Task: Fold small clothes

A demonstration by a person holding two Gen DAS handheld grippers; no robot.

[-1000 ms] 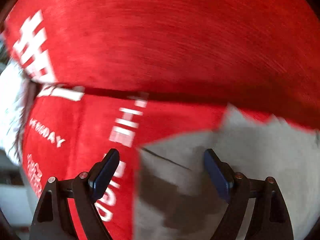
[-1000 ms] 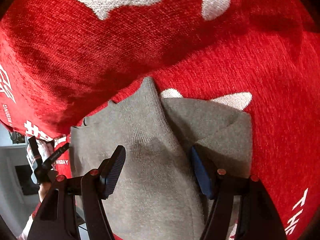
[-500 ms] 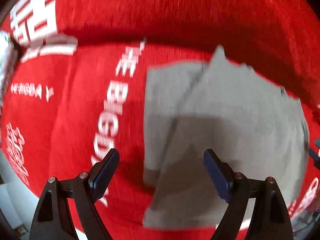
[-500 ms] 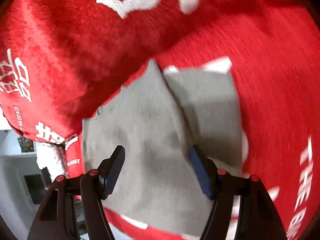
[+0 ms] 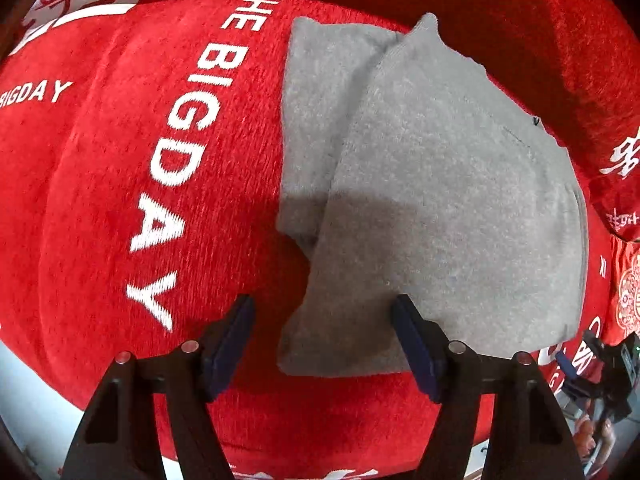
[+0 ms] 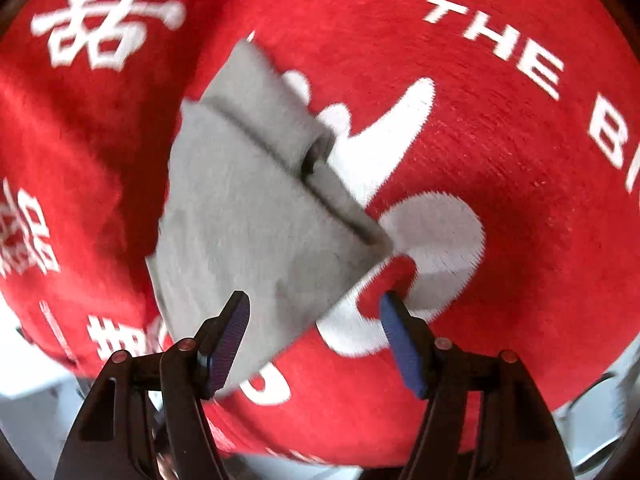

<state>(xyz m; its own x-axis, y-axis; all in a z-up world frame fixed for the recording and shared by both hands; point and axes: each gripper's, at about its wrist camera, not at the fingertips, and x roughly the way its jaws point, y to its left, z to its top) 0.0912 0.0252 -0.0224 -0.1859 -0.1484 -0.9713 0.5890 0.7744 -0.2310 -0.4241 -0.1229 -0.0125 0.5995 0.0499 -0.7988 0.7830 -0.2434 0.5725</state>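
A small grey knit garment (image 5: 440,184) lies folded flat on a red cloth with white lettering (image 5: 100,184). In the left wrist view my left gripper (image 5: 324,336) is open and empty, above the garment's near left corner. In the right wrist view the same grey garment (image 6: 240,216) lies as a folded wedge with layered edges on its right side. My right gripper (image 6: 314,336) is open and empty above its near corner, not touching it.
The red cloth (image 6: 500,160) covers the whole work surface and carries white letters and characters. Its near edge drops off to a pale floor (image 5: 24,400) in the left wrist view. A black device (image 5: 612,364) shows at the far right edge.
Both grippers have pulled back and up from the garment, which now shows whole and smaller in both views. Both stayed open. The garment lies as it was.
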